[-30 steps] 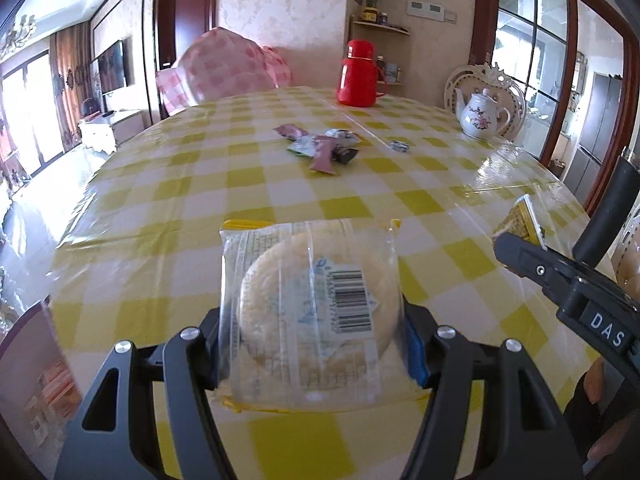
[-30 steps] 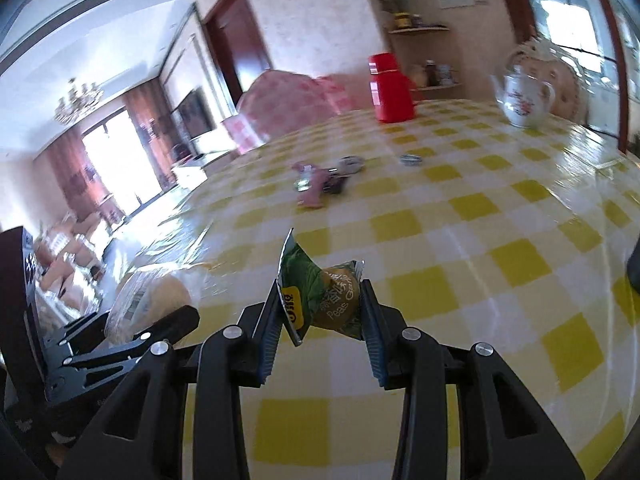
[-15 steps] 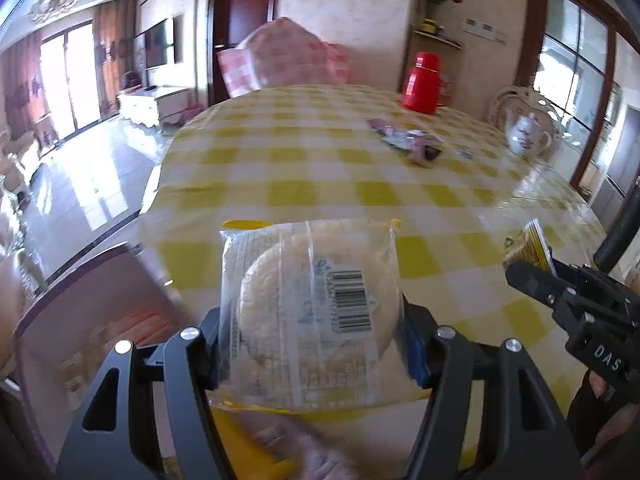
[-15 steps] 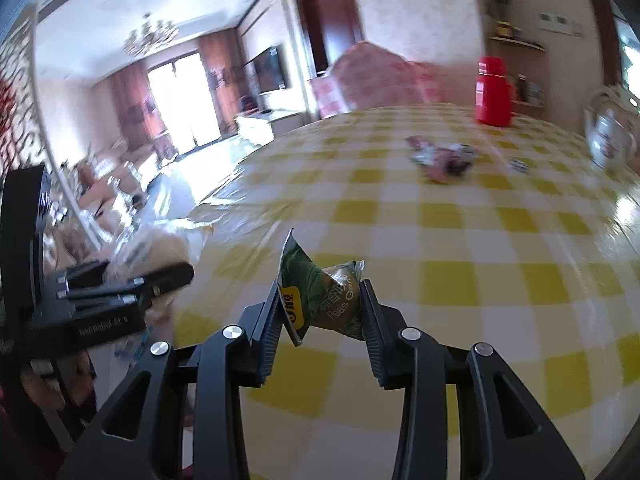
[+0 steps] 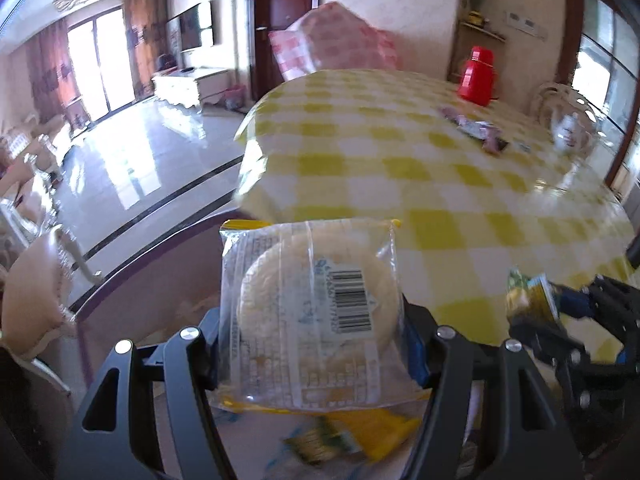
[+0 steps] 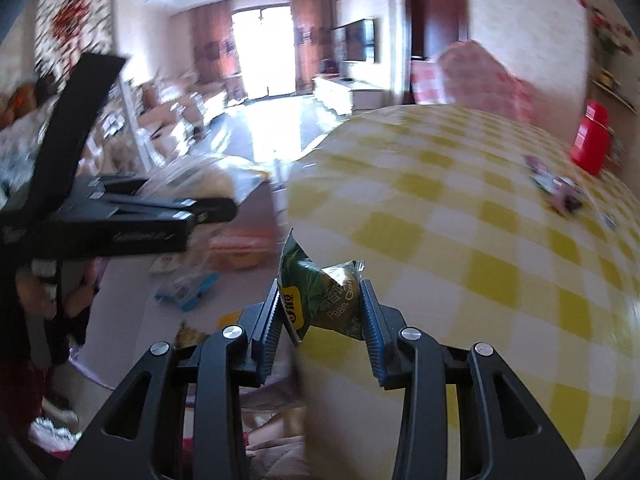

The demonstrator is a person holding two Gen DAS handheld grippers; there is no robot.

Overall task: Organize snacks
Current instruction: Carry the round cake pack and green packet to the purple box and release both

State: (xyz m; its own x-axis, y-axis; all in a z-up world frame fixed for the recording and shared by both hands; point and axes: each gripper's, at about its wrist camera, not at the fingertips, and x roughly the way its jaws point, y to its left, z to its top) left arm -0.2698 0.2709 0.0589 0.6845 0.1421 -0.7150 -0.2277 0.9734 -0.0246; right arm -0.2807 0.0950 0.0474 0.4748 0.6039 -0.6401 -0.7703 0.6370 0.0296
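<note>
Snacks in transit: a clear-wrapped round rice cracker [image 5: 316, 304] sits clamped between the jaws of the left hand-held gripper [image 5: 314, 344], held out past the edge of the yellow-checked worktop [image 5: 460, 200] over a purple-rimmed box [image 5: 132, 276] with blurred packets inside. The right hand-held gripper [image 6: 322, 312] is closed on a small green pea packet [image 6: 328, 300], also at the worktop's edge. More wrapped snacks [image 5: 476, 132] lie far across the worktop near a red thermos [image 5: 478, 76].

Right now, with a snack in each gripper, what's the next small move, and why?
Probably lower the left gripper a little and release the round cake packet. It appears to hang past the table edge, over a box already holding snack packets, while the right gripper holds its green pea packet nearer the table.
</note>
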